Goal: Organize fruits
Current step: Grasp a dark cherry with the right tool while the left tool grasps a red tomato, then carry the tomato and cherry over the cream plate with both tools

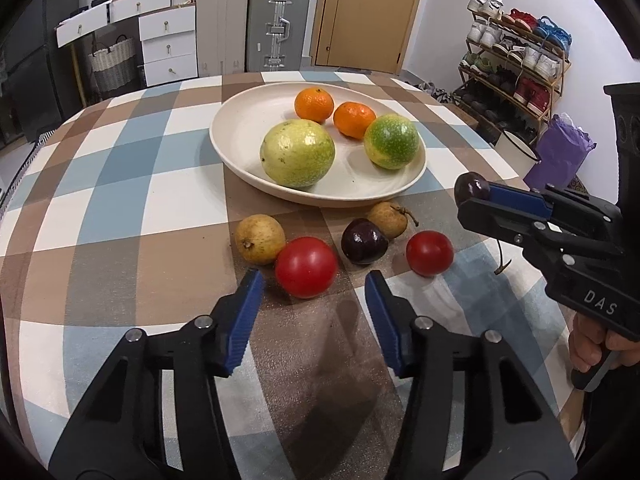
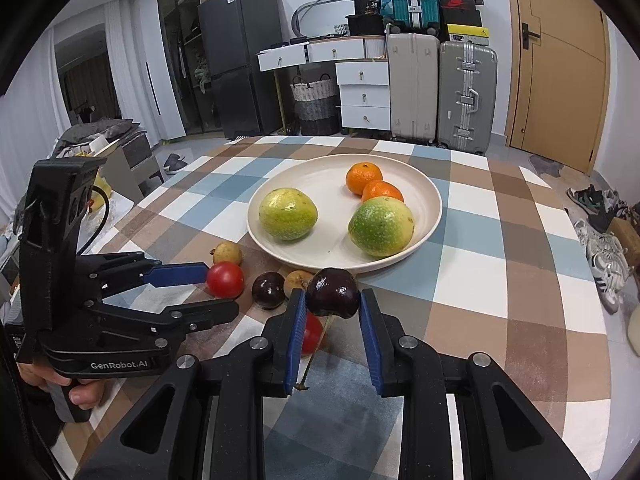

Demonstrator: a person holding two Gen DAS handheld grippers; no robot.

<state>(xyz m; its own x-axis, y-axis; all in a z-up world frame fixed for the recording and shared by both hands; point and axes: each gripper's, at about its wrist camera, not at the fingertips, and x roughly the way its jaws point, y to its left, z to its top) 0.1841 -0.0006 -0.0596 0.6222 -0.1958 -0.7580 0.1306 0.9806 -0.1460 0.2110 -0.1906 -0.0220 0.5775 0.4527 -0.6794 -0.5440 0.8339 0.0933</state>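
- The right gripper (image 2: 333,312) is clamped on a dark purple, glossy round cherry (image 2: 333,293), pinched at the very tips of its blue pads, with the thin stem hanging down between the fingers.
- The wide cream ceramic plate (image 2: 434,216) lies just ahead of those fingertips; two green-yellow round fruits (image 2: 287,213) and two small orange mandarins (image 2: 363,177) already sit in it.
- To do this well, I judge: carry the cherry forward over the near rim, lower it onto the bare patch between the green fruits, then let go low so it does not roll.
- The grip is shallow, so move smoothly; a jolt could squeeze it out.
- The left gripper (image 1: 314,280) is spread wide, empty, with a red smooth cherry tomato (image 1: 306,267) just ahead between its tips, on the checked tablecloth (image 1: 120,200).
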